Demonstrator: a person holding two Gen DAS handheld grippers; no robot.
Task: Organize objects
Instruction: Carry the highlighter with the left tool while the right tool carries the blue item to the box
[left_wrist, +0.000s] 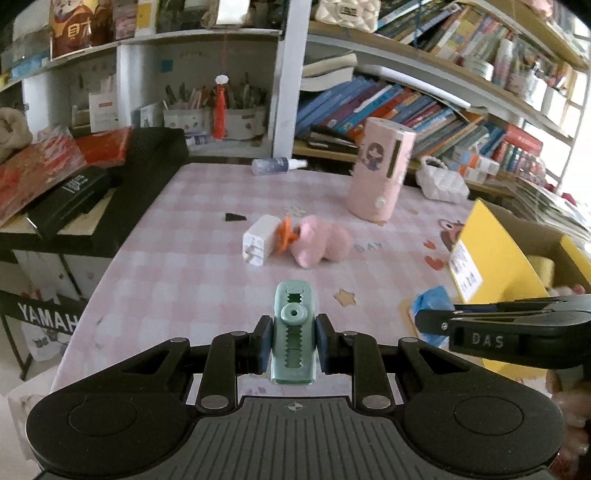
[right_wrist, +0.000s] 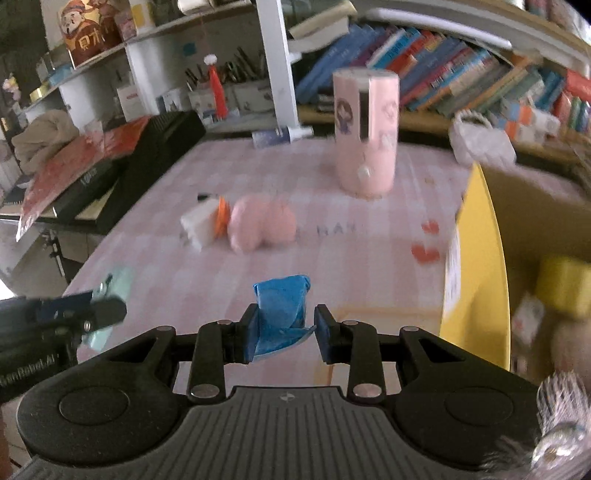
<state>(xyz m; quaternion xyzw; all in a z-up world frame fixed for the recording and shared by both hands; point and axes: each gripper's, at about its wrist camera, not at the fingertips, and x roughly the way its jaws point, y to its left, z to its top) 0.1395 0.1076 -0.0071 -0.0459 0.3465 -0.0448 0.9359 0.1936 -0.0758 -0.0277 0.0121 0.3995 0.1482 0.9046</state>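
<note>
Left gripper (left_wrist: 293, 345): my jaws pinch a green clip (left_wrist: 293, 332), upright between the pads.
Right gripper (right_wrist: 284, 334): my jaws pinch a crumpled blue packet (right_wrist: 282, 314).
Table (left_wrist: 177, 266): pink checked cloth; white charger (left_wrist: 258, 240) touching the pink plush (left_wrist: 319, 242) at 12 o'clock.
Pink canister (left_wrist: 380, 170): upright, 1 o'clock.
Yellow box (left_wrist: 495, 251): open, 3 o'clock.

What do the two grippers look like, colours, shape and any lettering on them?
Both are matte black. The left gripper has a ribbed grey-black base plate with a small crosshair mark, two round discs at the sides, angular linkage arms with silver rivets, and blue pads. The right gripper is built the same. Seen side-on from the left wrist view, its finger carries raised "DAS" lettering. No cables or sleeves show.
</note>
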